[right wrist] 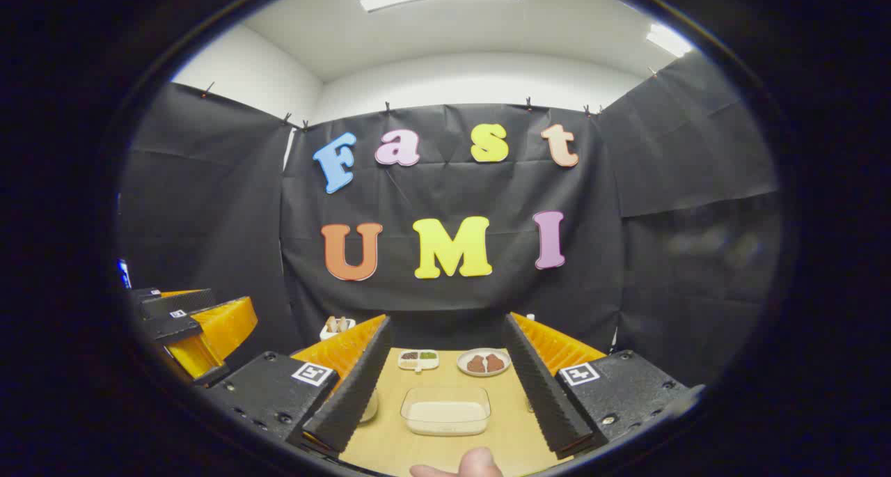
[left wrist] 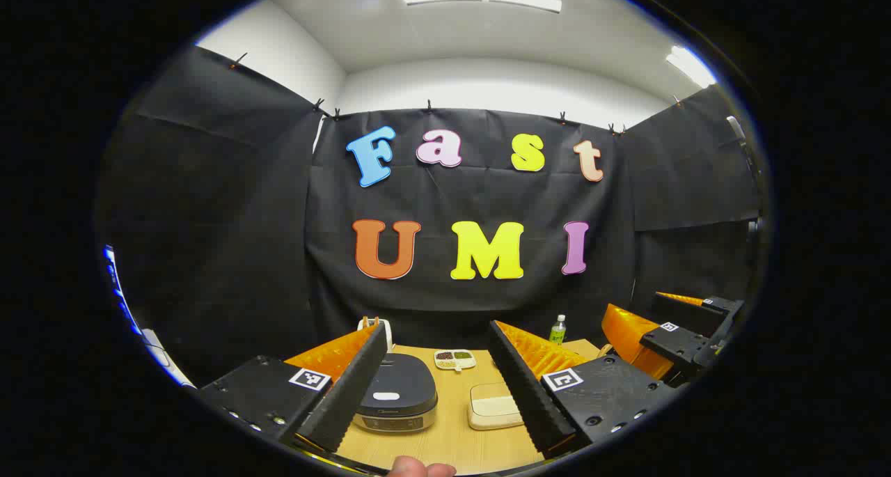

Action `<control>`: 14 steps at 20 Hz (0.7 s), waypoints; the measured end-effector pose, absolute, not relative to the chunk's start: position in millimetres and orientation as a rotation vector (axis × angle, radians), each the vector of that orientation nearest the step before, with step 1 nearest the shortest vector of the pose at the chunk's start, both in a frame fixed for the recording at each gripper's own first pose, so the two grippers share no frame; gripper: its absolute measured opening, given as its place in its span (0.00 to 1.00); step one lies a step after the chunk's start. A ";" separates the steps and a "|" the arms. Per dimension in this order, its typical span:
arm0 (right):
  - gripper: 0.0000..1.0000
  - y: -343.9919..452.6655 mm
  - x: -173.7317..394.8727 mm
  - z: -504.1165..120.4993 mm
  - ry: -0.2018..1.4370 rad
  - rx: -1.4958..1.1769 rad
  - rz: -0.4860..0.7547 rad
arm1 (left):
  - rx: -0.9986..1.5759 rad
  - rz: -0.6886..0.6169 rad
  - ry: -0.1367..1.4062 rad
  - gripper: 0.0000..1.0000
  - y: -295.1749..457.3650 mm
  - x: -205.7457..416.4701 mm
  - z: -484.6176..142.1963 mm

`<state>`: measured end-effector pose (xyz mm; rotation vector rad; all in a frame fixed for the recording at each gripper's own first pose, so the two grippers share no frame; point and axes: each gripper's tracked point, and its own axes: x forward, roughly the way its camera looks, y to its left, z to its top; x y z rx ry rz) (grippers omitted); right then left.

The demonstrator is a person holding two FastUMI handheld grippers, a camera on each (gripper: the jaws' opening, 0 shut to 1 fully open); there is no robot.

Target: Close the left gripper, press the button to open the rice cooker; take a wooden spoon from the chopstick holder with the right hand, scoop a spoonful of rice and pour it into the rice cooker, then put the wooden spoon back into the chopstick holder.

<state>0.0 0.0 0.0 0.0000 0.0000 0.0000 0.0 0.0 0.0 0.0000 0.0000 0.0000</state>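
The rice cooker point(left wrist: 395, 393) stands with its dark lid down on the wooden table point(left wrist: 452, 442), low between the fingers of my left gripper point(left wrist: 437, 332), which is open and holds nothing. To its right lies a clear container of rice point(left wrist: 493, 407). The white chopstick holder point(left wrist: 367, 326) with wooden handles peeks over my left finger. My right gripper point(left wrist: 668, 334) hovers off to the right. In the right gripper view, my right gripper point(right wrist: 447, 324) is open above the rice container point(right wrist: 445, 411). The chopstick holder point(right wrist: 335, 327) stands at the back left, and the left gripper point(right wrist: 195, 324) is at the far left.
A small divided dish point(left wrist: 454, 358) and a green bottle point(left wrist: 557, 329) sit at the back of the table. A plate with brown pieces point(right wrist: 484, 363) lies beside the divided dish point(right wrist: 418, 358). A thumb point(right wrist: 459, 466) shows at the bottom edge. Black cloth walls close the booth.
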 end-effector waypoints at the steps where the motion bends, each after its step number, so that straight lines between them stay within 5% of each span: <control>1: 1.00 -1.9 2.7 1.0 -0.001 0.002 -0.005 | -0.001 0.008 0.001 0.95 0.9 2.2 -0.7; 14: 1.00 -26.6 18.5 -6.1 0.017 0.017 -0.043 | -0.003 0.052 0.048 0.95 1.2 17.2 -17.0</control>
